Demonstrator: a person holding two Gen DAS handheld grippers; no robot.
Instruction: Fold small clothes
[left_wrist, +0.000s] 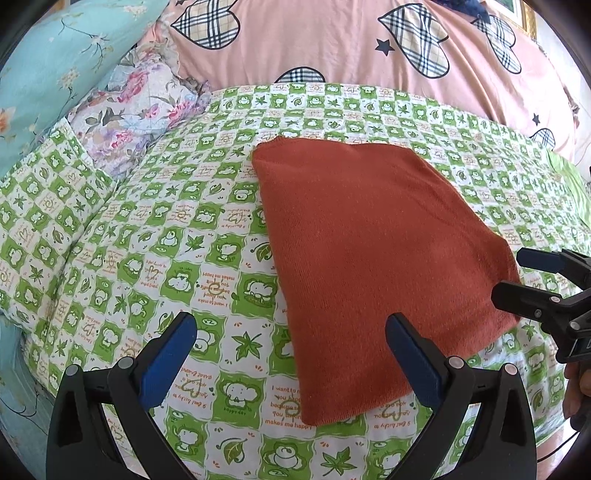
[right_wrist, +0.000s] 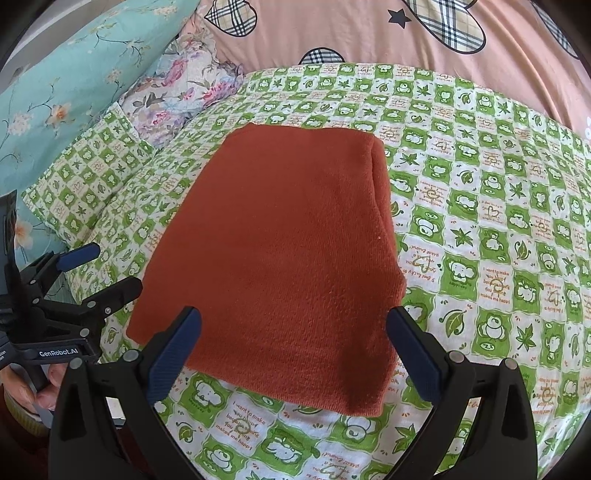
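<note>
A rust-orange knit garment (left_wrist: 369, 258) lies folded into a flat rectangle on the green-and-white checked bedsheet (left_wrist: 166, 258). My left gripper (left_wrist: 291, 325) hovers open over the garment's near left edge, its right finger above the cloth and its left finger above bare sheet. Nothing is between its blue pads. In the right wrist view the same garment (right_wrist: 280, 251) fills the middle. My right gripper (right_wrist: 293, 317) stands open above its near edge, holding nothing. Each gripper shows in the other's view: the right gripper (left_wrist: 508, 275) at the garment's right corner, the left gripper (right_wrist: 116, 267) at its left corner.
A pink quilt with plaid hearts (left_wrist: 332, 40) is heaped along the far side. A teal floral pillow (left_wrist: 44, 74), a purple floral cushion (left_wrist: 140, 107) and a pillow matching the sheet (right_wrist: 88, 177) lie at the far left. A hand (right_wrist: 22, 391) grips the left handle.
</note>
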